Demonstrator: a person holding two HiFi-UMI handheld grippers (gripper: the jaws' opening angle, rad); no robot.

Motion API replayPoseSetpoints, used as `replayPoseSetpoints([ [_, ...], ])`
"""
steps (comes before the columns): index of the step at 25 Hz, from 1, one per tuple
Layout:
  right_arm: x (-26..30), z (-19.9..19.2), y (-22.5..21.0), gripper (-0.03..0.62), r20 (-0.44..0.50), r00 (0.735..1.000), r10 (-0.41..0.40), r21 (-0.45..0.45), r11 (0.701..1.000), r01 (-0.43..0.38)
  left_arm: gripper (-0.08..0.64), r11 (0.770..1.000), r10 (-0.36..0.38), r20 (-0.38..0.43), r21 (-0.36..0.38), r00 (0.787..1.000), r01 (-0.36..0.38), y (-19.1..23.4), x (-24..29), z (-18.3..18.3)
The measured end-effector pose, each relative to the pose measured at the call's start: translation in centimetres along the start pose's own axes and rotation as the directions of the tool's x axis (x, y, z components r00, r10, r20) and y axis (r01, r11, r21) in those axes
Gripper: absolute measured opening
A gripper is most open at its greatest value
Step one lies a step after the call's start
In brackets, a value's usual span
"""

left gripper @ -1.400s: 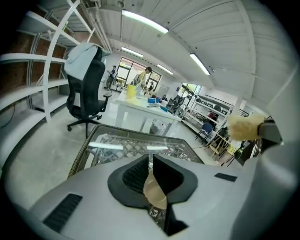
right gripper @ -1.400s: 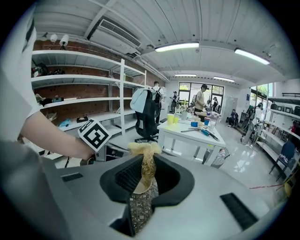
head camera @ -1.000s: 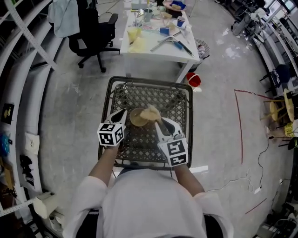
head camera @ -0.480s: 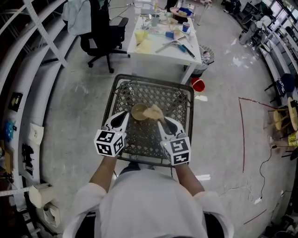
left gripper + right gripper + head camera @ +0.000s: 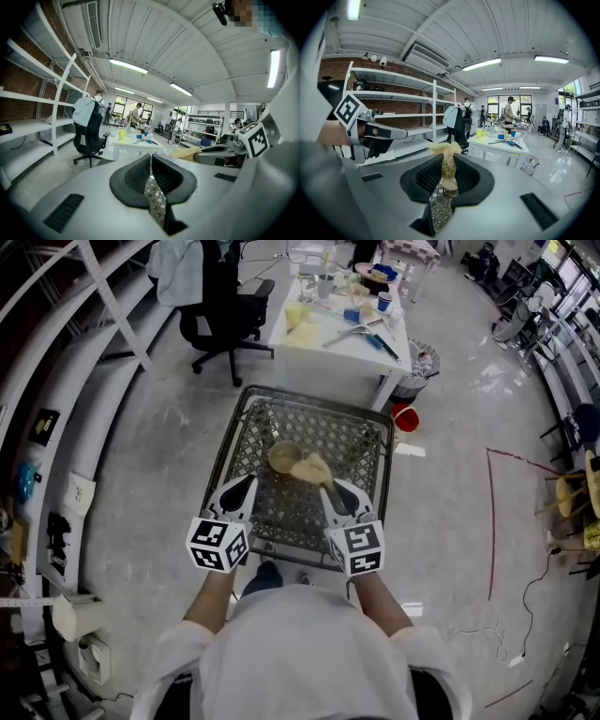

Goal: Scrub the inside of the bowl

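L gripper (image 5: 150,158): fingers pressed flat together, nothing betw. them; only the lattice of the mesh table (image 5: 361,442) shows thru the slit under the pads. R gripper (image 5: 446,165): fingers pinched narrow on the scrubber (image 5: 445,157), a straw-coloured fibrous wad. Its stem is caught betw. the pads and its tuft sticks out past the fingertips, fanning a bit at the end.

Bowl (image 5: 281,457): tan, upright on the mesh table, ahead of both sets of fingertips and roughly betw. the lines they point along. L's fingertips are clear of it, off its near-L side. R's fingertips don't reach it either. In the head view the scrubber's free end lies at the bowl's rim on the R-finger side (contact or just overlap, can't tell from above).

Both grippers are held over the near half of the table, side by side, apart from each other. In the L gripper view the R gripper shows off to the R of L's fingers, marker cube (image 5: 255,139) on top.

Well beyond the fingertips: white table (image 5: 328,338) w/ cups and tools, black office chair (image 5: 225,306) to its L.
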State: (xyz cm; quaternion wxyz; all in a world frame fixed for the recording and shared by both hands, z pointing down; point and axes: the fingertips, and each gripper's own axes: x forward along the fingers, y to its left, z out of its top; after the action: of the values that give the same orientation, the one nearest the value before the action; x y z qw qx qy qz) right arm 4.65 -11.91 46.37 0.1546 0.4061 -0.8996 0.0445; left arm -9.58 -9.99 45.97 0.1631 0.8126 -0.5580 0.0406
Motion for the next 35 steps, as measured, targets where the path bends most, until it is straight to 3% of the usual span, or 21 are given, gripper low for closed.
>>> replayPoseSetpoints([
  [11,-0.7,0.4,-0.6,0.077,0.048,0.999,-0.02,-0.024,0.999,0.021,0.043,0.999,0.024,0.053,0.032,0.998,-0.025,-1.6,-1.5,0.8],
  [35,1.5,1.0,-1.5,0.077,0.05,0.999,-0.015,-0.029,0.999,0.016,0.043,0.999,0.02,0.053,0.047,0.998,-0.022,-0.7,0.8,1.7],
])
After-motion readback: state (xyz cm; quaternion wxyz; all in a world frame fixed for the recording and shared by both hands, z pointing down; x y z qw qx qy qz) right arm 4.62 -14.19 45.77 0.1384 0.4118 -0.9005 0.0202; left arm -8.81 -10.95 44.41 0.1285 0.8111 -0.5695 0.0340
